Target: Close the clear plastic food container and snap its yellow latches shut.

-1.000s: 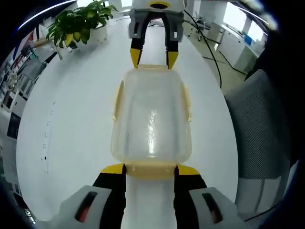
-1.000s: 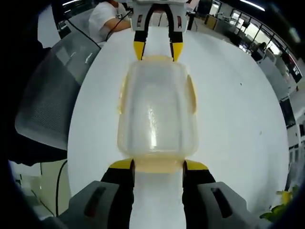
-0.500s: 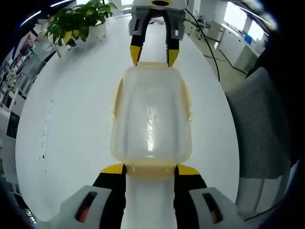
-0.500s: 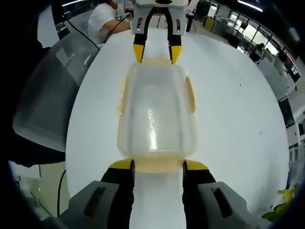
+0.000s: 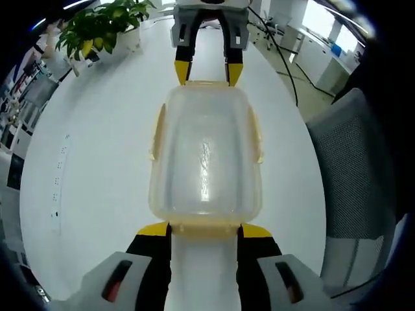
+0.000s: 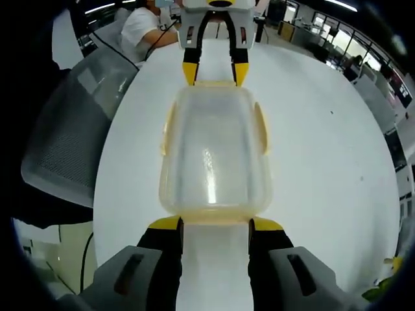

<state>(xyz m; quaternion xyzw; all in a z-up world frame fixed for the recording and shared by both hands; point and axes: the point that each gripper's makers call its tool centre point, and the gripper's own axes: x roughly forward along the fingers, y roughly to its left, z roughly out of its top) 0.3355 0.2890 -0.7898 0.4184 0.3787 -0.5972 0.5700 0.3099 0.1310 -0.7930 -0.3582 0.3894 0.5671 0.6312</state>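
The clear plastic container [image 5: 205, 155] lies lengthwise on the white table [image 5: 97, 162] with its lid on top. Yellow side latches [image 5: 157, 133] stick out along its long edges. My left gripper [image 5: 205, 230] is open, its yellow tips flanking the near end latch [image 5: 205, 227]. My right gripper [image 5: 201, 71] is at the far end, tips apart at the lid's edge. In the right gripper view the same container [image 6: 214, 155] runs from my right gripper [image 6: 215, 225], open around its end latch [image 6: 214, 223], to the left gripper [image 6: 214, 72] opposite.
A potted plant [image 5: 97, 29] stands at the table's far left, and a black cable [image 5: 285, 65] runs along the right. A grey mesh chair [image 5: 353, 162] sits beside the table. A person in a white shirt [image 6: 146, 26] sits beyond the far end.
Both views have shifted slightly. The container stays between the two grippers, and each gripper keeps its place at an end latch with the jaws as wide as before.
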